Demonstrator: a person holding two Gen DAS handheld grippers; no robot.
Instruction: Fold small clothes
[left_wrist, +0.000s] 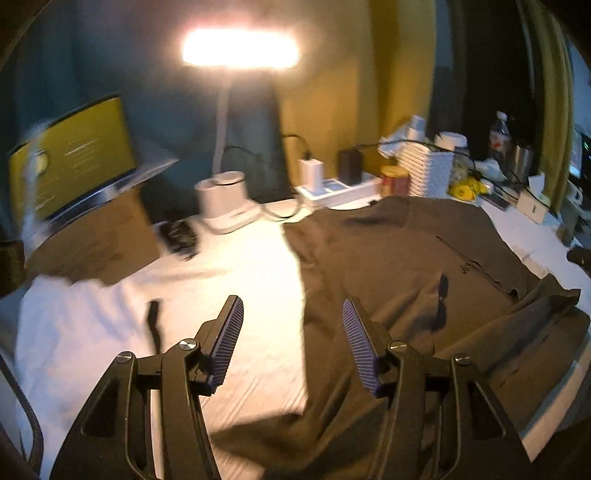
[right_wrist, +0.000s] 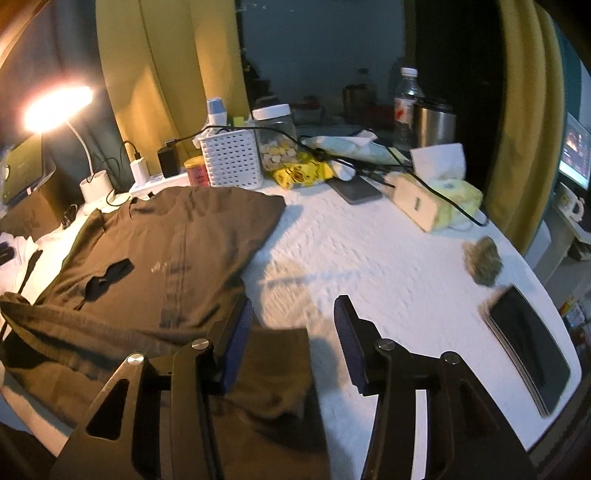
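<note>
Brown cloth fills the right half of the left wrist view: a dark olive-brown shirt (left_wrist: 424, 258) lies spread on the white table cover (left_wrist: 229, 280), its left edge running down the middle of the picture and a folded band of fabric lying across its near right corner. A small pale mark sits on the chest area, and dark shadows fall across the cloth. The left gripper (left_wrist: 293, 310) hangs above that left edge, pointing forward and down, its ribbed blue pads (left_wrist: 231, 339) spread apart with nothing between them; the hold is released. Behind stand a lit desk lamp (left_wrist: 240, 48) and a tilted yellow screen (left_wrist: 74, 155), both blurred.

From the right wrist view the same shirt (right_wrist: 166, 251) covers the left half of the table cover (right_wrist: 369, 258), lying mostly flat with a thick folded ridge across its near side and a lower corner reaching under the gripper. The right gripper (right_wrist: 293, 310) is poised over that corner's right edge, angled downward, jaws parted and empty, one pad above cloth and the other above bare cover. A white basket (right_wrist: 231, 158) and tissue box (right_wrist: 436, 192) stand beyond; a dark phone (right_wrist: 528, 347) lies at right.
</note>
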